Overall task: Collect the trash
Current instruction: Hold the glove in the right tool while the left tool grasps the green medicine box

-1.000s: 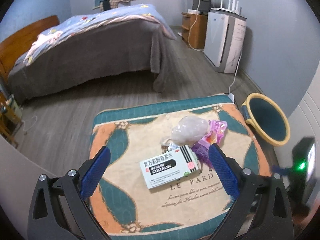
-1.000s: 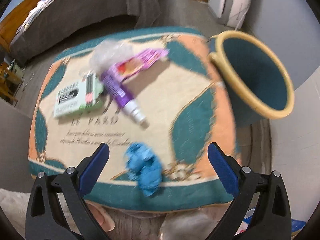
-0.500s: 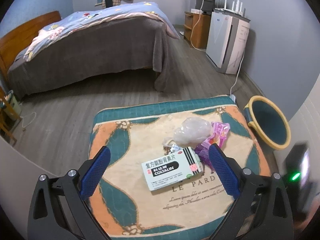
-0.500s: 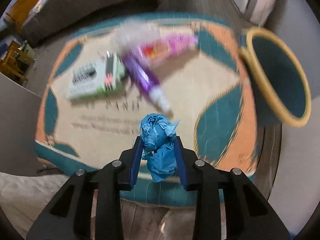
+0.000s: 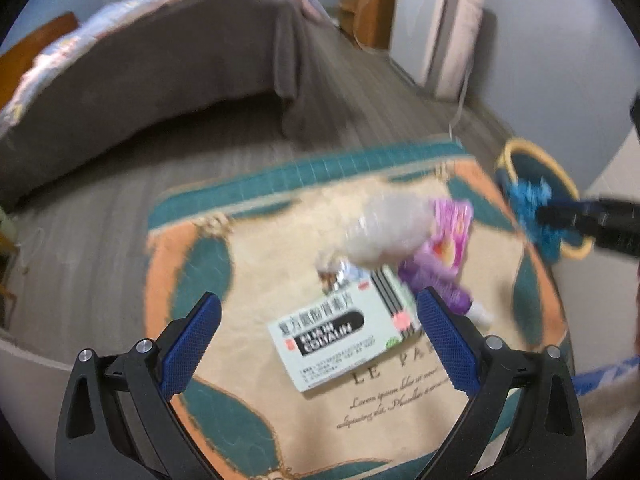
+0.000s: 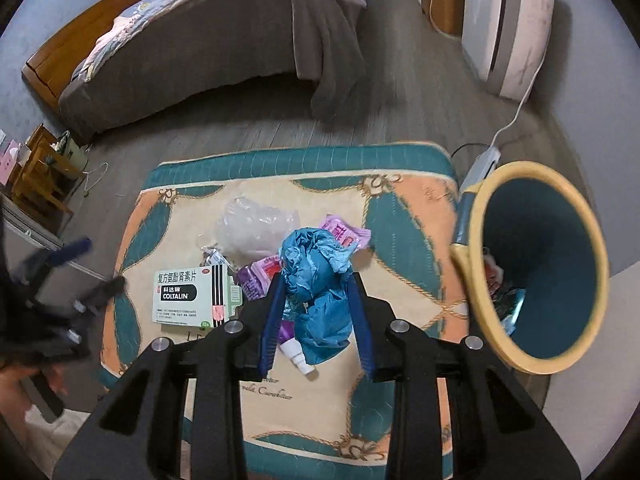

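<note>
My right gripper [image 6: 317,312] is shut on a crumpled blue paper ball [image 6: 316,280] and holds it above the patterned mat [image 6: 400,240]. The left wrist view shows the same blue paper ball [image 5: 532,204] at the far right, near the bin. The yellow-rimmed teal bin [image 6: 540,268] stands tilted just right of the mat with some trash inside. My left gripper [image 5: 318,340] is open above the white-green medicine box [image 5: 344,332]. Beside that box lie a clear plastic bag [image 5: 388,228], a pink wrapper [image 5: 452,232] and a purple tube [image 5: 436,288].
A bed with a grey cover [image 6: 224,40] stands behind the mat on the wood floor. A white appliance [image 6: 508,28] and its cable run along the right wall. A wooden shelf [image 6: 44,176] sits at the left. A person's hand [image 6: 24,380] shows at the lower left.
My right gripper closed on the blue paper ball, lifted it off the mat's near edge and carried it toward the bin. My left gripper dropped closer to the medicine box.
</note>
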The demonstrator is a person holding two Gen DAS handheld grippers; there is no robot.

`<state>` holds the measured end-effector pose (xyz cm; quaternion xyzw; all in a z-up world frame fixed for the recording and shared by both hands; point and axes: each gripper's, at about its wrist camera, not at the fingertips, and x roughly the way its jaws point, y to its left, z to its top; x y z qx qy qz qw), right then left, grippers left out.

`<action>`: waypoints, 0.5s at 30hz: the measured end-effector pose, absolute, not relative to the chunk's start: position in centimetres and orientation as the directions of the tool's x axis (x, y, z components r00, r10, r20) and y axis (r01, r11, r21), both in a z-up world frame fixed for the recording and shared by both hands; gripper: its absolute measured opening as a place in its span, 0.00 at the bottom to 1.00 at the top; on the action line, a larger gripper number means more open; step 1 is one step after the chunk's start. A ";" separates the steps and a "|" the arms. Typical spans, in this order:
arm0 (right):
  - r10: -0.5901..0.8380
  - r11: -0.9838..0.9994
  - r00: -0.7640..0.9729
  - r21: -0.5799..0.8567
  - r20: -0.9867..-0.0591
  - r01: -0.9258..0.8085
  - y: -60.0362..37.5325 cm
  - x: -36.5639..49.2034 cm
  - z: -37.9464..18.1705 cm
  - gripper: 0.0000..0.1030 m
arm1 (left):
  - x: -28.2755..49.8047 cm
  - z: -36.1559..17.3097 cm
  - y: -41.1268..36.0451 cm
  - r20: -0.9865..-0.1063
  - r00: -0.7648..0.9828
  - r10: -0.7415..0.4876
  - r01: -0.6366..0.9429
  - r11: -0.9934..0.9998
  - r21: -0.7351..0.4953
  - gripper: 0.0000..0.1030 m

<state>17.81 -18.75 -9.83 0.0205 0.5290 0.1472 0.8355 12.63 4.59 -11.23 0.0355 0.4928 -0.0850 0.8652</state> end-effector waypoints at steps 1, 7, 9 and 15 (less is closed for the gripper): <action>0.263 0.955 0.393 0.181 -0.881 -0.233 -18.6 17.9 -9.9 0.31 | 12.9 -12.4 4.4 -0.876 0.469 -0.112 0.196 0.980 -0.020 0.94; 0.300 0.946 0.375 0.224 -0.877 -0.233 -18.4 18.5 -10.3 0.31 | 13.3 -17.0 2.5 -0.920 0.377 -0.105 0.300 0.954 0.014 0.94; 0.312 0.943 0.365 0.240 -0.877 -0.230 -18.5 18.4 -10.3 0.31 | 13.2 -18.0 1.8 -0.929 0.358 -0.098 0.332 0.943 0.028 0.94; 0.333 0.937 0.366 0.260 -0.869 -0.235 -18.7 17.8 -9.9 0.31 | 13.0 -21.1 -0.9 -0.938 0.347 0.026 0.460 0.867 0.194 0.94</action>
